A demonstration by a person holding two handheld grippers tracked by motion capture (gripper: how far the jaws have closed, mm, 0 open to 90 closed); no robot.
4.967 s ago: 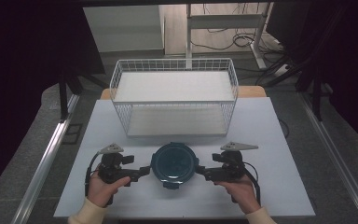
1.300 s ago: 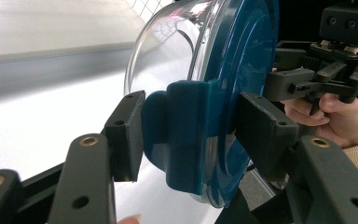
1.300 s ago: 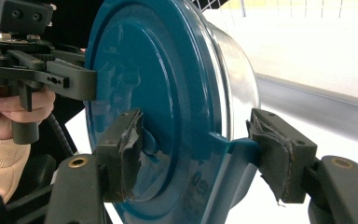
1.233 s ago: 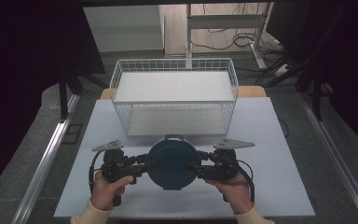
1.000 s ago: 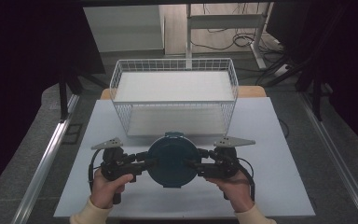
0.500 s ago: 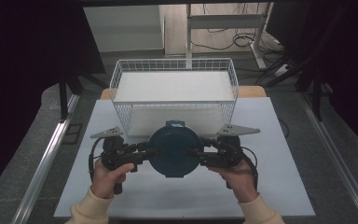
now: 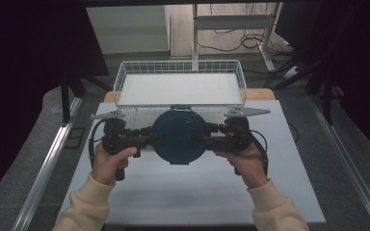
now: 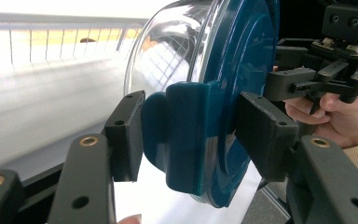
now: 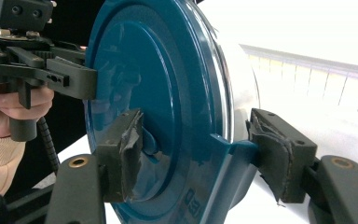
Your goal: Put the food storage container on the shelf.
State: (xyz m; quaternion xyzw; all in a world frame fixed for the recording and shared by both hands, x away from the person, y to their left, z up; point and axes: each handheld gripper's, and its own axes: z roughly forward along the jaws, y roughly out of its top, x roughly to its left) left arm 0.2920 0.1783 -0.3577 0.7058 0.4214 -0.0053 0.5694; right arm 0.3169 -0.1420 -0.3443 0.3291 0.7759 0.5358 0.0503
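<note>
**Lifting the lidded container toward the basket**

Pinching firmly with the left fingers [image 8: 127, 135], both pads pressing on the teal latch tab [image 8: 186, 140] at the rim of the container [image 8: 205, 70], in the middle of the left gripper view. Clamping likewise with the right fingers [image 9: 121, 154] at the lower centre of the right gripper view, one torn pad lying against the flat face of the lid [image 9: 135, 84] and the other against the tab on the glass side. Gripping, then, from opposite sides at the centre of the high view with the left gripper [image 7: 153, 136] and the right gripper [image 7: 198, 138], a hand behind each.

Five seconds ago, lying flat, low in the frame, with both grippers at its sides. Now hanging clear of the white tabletop [image 7: 183, 192] and tipped on edge, turning the lid toward the person and the glass bowl toward the wire basket [image 7: 125, 79] at the upper centre. Over the last second, climbing steadily up the frame without any loosening of either pinch. Top edge now overlapping the basket's near wall in the picture; touching or apart, impossible to tell.

Judging from this: pick-up finished, transfer under way. Probably heading into the basket, and likely needing more height to clear that near wall before lowering inside.
</note>
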